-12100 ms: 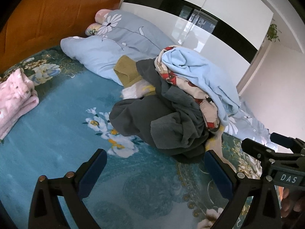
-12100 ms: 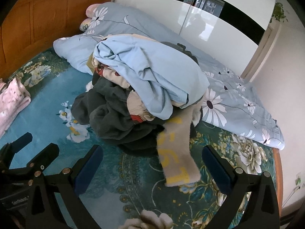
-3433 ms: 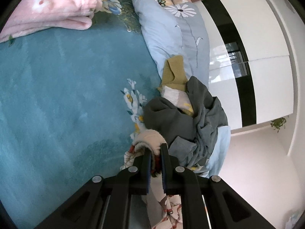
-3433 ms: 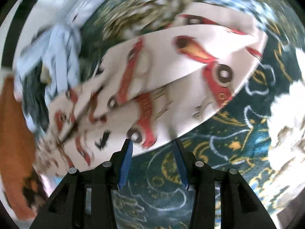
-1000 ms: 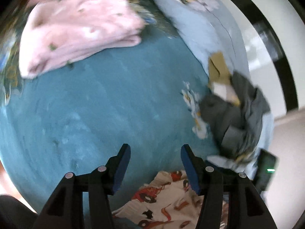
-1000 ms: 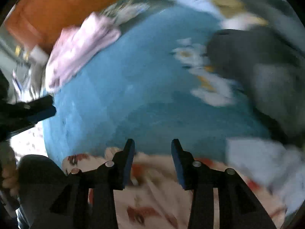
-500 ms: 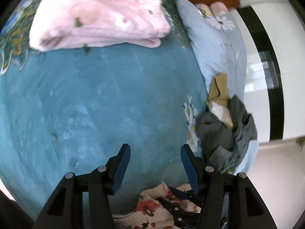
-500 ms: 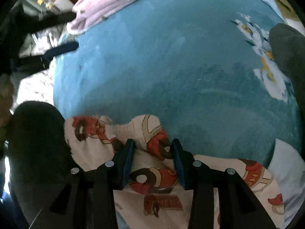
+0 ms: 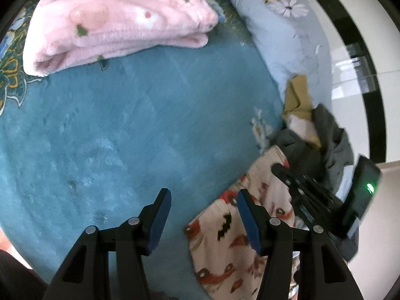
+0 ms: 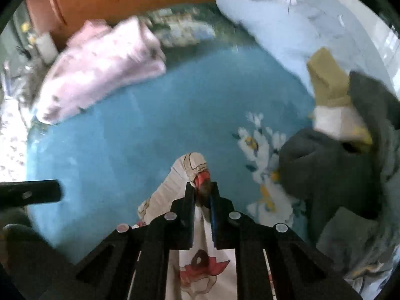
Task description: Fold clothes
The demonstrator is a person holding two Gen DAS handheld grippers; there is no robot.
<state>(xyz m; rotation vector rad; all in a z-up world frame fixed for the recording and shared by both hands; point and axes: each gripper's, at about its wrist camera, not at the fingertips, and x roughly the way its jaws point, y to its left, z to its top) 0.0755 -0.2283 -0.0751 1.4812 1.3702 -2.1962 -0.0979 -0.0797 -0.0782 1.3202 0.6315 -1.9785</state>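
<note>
my right gripper (image 10: pixel 202 195) has its jaws clenched on a bunched edge of the cream car-print garment (image 10: pixel 175 187), low in the middle of the frame on the teal bed cover (image 10: pixel 125 125). my left gripper (image 9: pixel 203 205) hangs released over bare cover, the same garment (image 9: pixel 225 247) spread at lower right. beyond, a dark grey clothes pile (image 10: pixel 332 175) sits at right, a folded pink blanket (image 9: pixel 112 20) at upper left, a pale blue pillow (image 9: pixel 277 37) at upper right.

Your right gripper (image 10: pixel 202 195) has its jaws pinched on the cream printed garment (image 10: pixel 180 182) over the teal bed (image 10: pixel 120 130); the dark clothes pile (image 10: pixel 332 170) sits just right.
</note>
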